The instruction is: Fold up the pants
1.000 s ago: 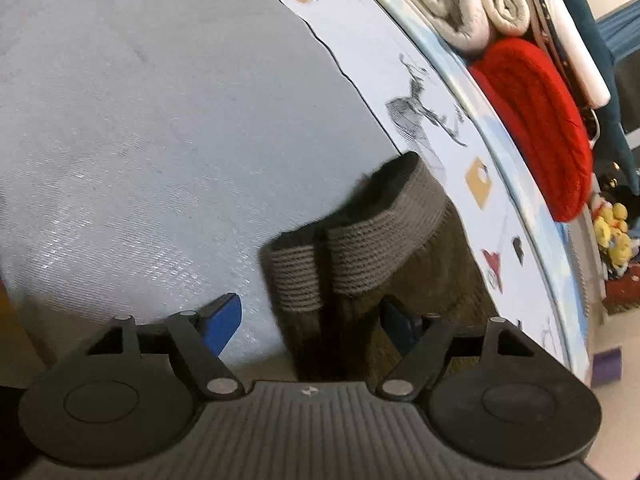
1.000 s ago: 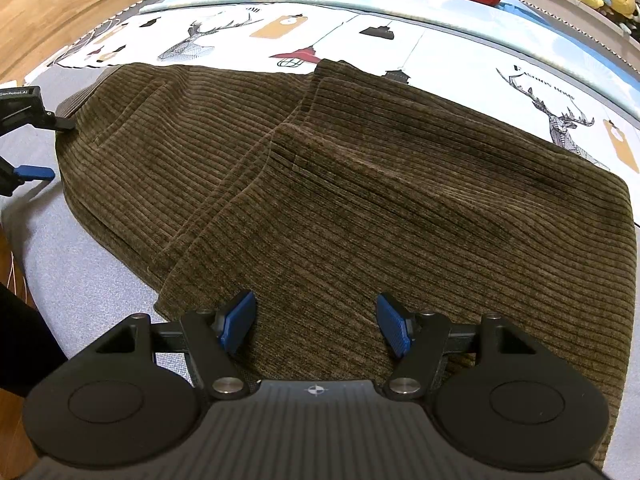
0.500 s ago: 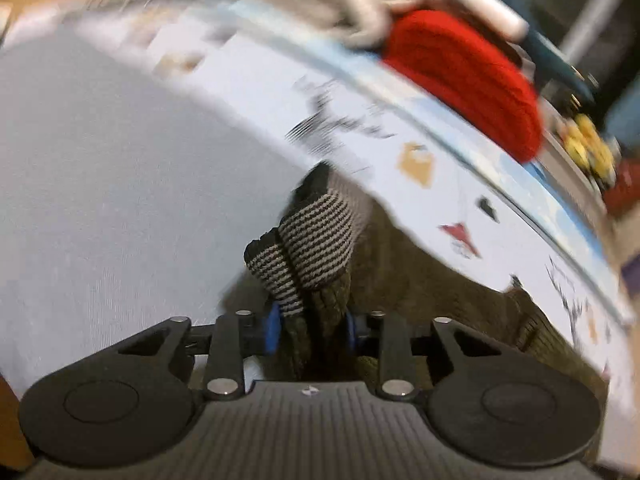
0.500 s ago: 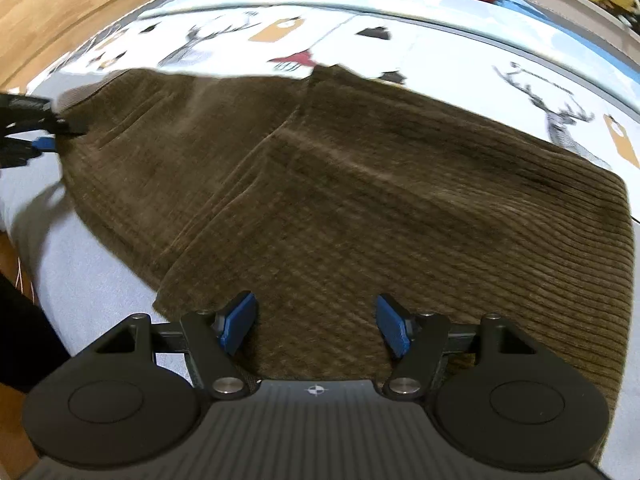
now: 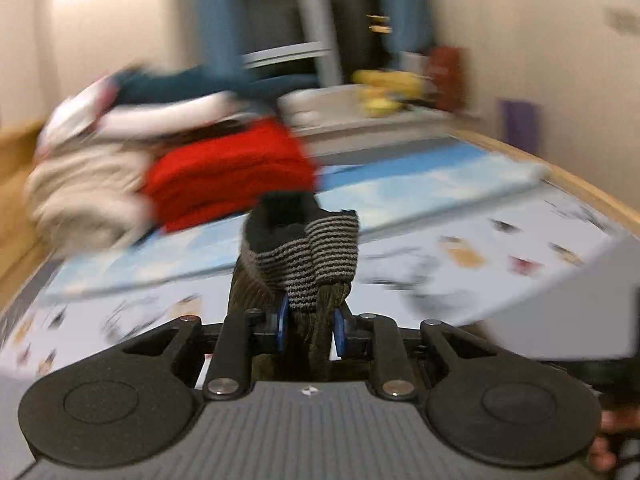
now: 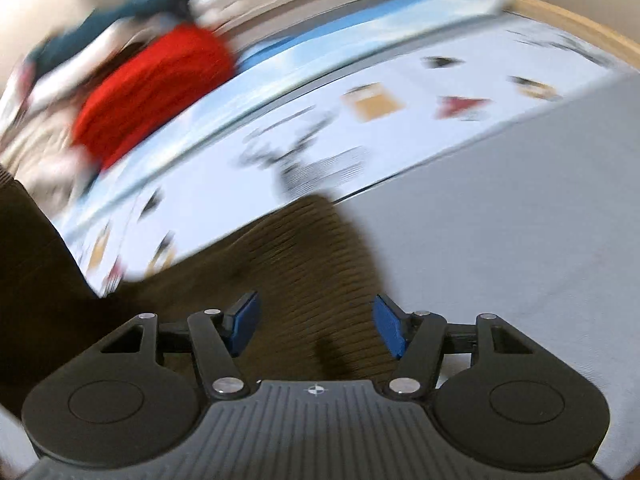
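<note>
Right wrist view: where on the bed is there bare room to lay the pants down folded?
The plain grey sheet right of the brown pants is bare. The printed sheet beyond them is free up to the blue strip. The far left is crowded: a red knit and a blurred clothes pile.

The supporting surface is a bed (image 6: 520, 240) with a plain grey cover on the near side. A white sheet (image 6: 400, 80) printed with small pictures covers the middle, bordered by a light blue strip (image 5: 420, 188). A wooden frame edge (image 5: 592, 192) runs along the far side. Brown corduroy pants (image 6: 304, 264) lie partly on the grey cover and the printed sheet. A stack of folded laundry sits on the blue strip: a red knit (image 5: 228, 172) beside a cream item (image 5: 80, 192).
</note>
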`<state>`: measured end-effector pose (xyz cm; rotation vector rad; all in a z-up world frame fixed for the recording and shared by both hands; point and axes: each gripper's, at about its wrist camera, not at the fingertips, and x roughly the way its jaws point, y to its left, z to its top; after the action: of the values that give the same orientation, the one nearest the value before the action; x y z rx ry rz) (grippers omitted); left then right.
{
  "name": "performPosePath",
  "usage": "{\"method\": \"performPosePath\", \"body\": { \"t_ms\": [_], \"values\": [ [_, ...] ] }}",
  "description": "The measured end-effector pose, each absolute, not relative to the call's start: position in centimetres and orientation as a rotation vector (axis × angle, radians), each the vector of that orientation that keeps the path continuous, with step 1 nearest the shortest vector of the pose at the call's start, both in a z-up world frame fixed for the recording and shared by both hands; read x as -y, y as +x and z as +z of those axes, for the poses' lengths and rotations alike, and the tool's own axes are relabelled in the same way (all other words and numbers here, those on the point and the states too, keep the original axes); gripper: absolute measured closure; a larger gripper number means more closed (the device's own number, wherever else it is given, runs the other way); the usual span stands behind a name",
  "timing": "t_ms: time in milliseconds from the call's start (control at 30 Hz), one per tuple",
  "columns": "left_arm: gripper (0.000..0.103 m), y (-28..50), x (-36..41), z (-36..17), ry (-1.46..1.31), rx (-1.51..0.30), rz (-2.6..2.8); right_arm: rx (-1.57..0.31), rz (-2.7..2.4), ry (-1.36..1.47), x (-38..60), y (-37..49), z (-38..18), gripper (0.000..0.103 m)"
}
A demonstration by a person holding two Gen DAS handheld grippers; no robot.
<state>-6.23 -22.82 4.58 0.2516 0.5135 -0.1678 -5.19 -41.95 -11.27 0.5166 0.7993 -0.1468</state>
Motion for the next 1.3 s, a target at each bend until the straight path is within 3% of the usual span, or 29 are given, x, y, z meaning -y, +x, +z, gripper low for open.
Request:
{"method": "performPosePath", "body": {
  "t_ms": [33, 67, 100, 133, 233, 400, 533, 700, 767, 833, 933, 1133, 1233, 1300],
  "values": [
    [0.078, -6.9, 26.3, 3.9, 0.308, -0.521, -0.209, -0.782, -0.178, 0.550, 43.5, -5.8, -11.3, 0.038],
    [0.071, -7.6, 30.1, 2.4, 0.382, -0.547, -0.266, -0.764, -0.211, 0.584, 45.0, -6.5, -11.3, 0.038],
    [0.057, -8.0, 32.7, 0.8, 0.429, -0.591, -0.328, -0.750, -0.237, 0.611, 46.1, -7.0, -11.4, 0.038],
    [0.052, -8.4, 34.7, -1.0, 0.455, -0.652, -0.411, -0.737, -0.263, 0.643, 47.2, -7.6, -11.5, 0.038],
    [0.051, -10.3, 36.4, -3.7, 0.448, -0.713, -0.467, -0.705, -0.317, 0.742, 50.1, -9.4, -12.0, 0.038],
    [0.046, -10.5, 30.9, -5.1, 0.397, -0.734, -0.396, -0.702, -0.213, 0.802, 50.7, -10.5, -12.3, 0.031],
    [0.046, -9.0, 24.9, -5.2, 0.290, -0.777, -0.308, -0.768, -0.084, 0.771, 48.7, -9.3, -12.9, 0.021],
    [0.051, -7.6, 20.0, -6.1, 0.197, -0.822, -0.273, -0.907, -0.040, 0.651, 45.1, -7.6, -14.9, 0.021],
    [0.053, -7.6, 18.2, -7.4, 0.163, -0.842, -0.270, -0.930, -0.048, 0.603, 44.1, -7.5, -15.5, 0.030],
    [0.058, -7.9, 16.3, -8.9, 0.148, -0.879, -0.258, -0.911, -0.021, 0.619, 43.7, -7.8, -15.3, 0.064],
    [0.059, -7.4, 13.8, -12.0, 0.085, -0.950, -0.263, -0.868, -0.011, 0.578, 43.1, -8.5, -14.2, 0.076],
    [0.059, -8.4, 13.0, -12.4, 0.086, -0.921, -0.364, -0.627, 0.057, 0.510, 42.9, -12.1, -8.4, 0.082],
    [0.059, -8.3, 13.3, -13.7, 0.150, -0.921, -0.384, -0.855, -0.077, 0.614, 45.1, -11.1, -12.7, 0.080],
    [0.058, -8.7, 13.8, -13.7, 0.214, -0.893, -0.399, -0.948, -0.136, 0.731, 46.5, -10.9, -15.4, 0.072]
  ]
}}
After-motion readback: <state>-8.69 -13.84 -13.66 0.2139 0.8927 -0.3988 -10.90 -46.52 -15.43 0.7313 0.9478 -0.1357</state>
